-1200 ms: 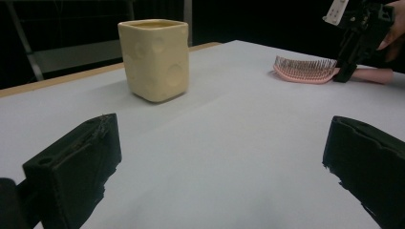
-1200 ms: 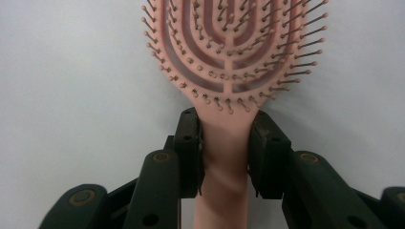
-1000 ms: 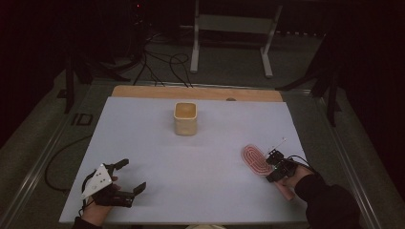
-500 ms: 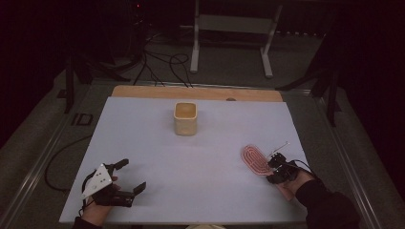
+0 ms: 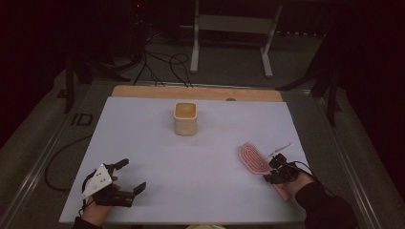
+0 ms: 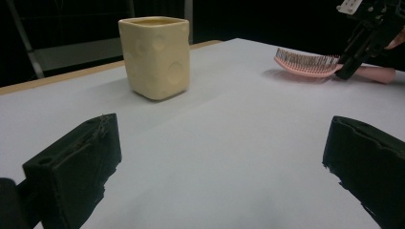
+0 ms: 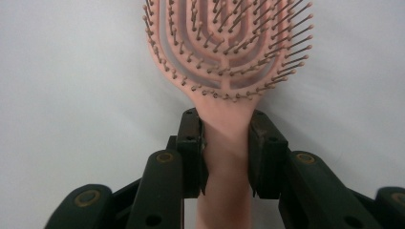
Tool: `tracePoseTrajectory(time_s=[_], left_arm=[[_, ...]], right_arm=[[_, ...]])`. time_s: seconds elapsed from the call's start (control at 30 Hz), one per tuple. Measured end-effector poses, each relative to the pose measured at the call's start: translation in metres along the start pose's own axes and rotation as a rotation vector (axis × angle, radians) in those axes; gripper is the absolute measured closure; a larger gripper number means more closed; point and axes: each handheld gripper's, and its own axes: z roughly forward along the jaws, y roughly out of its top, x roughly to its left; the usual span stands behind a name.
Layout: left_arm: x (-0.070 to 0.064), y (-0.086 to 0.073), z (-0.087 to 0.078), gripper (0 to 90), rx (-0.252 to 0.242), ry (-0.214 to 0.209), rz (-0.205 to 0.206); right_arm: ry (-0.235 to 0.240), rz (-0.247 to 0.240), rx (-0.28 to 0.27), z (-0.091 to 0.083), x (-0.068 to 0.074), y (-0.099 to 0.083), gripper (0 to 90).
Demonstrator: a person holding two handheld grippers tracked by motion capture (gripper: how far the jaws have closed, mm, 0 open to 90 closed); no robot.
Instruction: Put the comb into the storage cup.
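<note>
Hairbrush (image 7: 224,52) handle clamped between right gripper (image 7: 225,145) jaws, bristles up

Bare bench (image 5: 200,191) lay between the two grippers. Only the cup (image 5: 185,118) stood mid-bench toward the far edge, well apart from the hairbrush (image 5: 253,159) at the right.

White-topped counter (image 5: 200,157) with a bare wooden strip (image 5: 143,92) along the far edge. On it: cream square cup (image 5: 185,118) upright near the far middle; pink hairbrush (image 5: 253,158) toward the near right, bristles up, well apart from the cup.
</note>
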Motion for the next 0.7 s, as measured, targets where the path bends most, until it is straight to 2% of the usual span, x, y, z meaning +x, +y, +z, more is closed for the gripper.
tracePoseTrajectory(time_s=[0.17,0.2,0.43,0.57,0.63,0.7], left_arm=[[0.000,0.000,0.000,0.2,-0.001,0.000,0.001],[0.000,0.000,0.000,0.2,0.000,0.000,0.001],[0.000,0.000,0.000,0.2,0.000,0.001,0.000],[0.000,0.000,0.000,0.2,0.000,0.004,-0.002],[0.000,0.000,0.000,0.3,0.001,0.004,0.001],[0.000,0.000,0.000,0.3,0.001,0.003,0.003]], right_arm=[[0.006,0.009,-0.019,-0.001,0.002,0.002,70.3],[0.012,0.014,-0.046,-0.003,0.002,0.004,70.3],[0.007,0.003,-0.143,-0.011,0.008,0.010,70.3],[0.006,0.000,-0.172,-0.011,0.012,0.013,70.3],[0.015,-0.012,-0.189,-0.010,0.016,0.015,70.3],[0.005,-0.023,-0.212,-0.009,0.019,0.016,70.3]])
